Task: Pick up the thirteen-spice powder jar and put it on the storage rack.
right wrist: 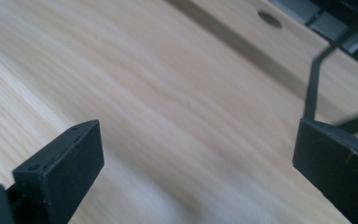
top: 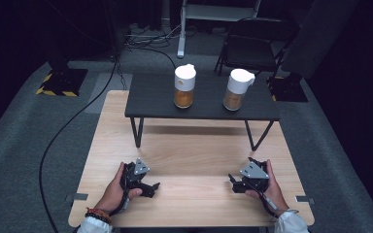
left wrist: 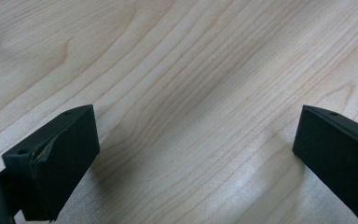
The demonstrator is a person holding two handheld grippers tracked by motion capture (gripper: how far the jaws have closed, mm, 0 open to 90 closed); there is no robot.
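Two clear jars with white lids and brown contents stand on a small black raised table: the left jar and the right jar. Near the wooden table's front edge a hand holds my left gripper, low over the wood and pointing right. My right gripper is held at the front right and points left. In the left gripper view the left gripper has its jaws wide apart over bare wood. In the right gripper view the right gripper is likewise open with nothing between its jaws.
The wooden table carries the black raised table on thin legs at its far half. A black folding chair and a white stand sit behind on grey carpet. A black cable runs along the floor at left.
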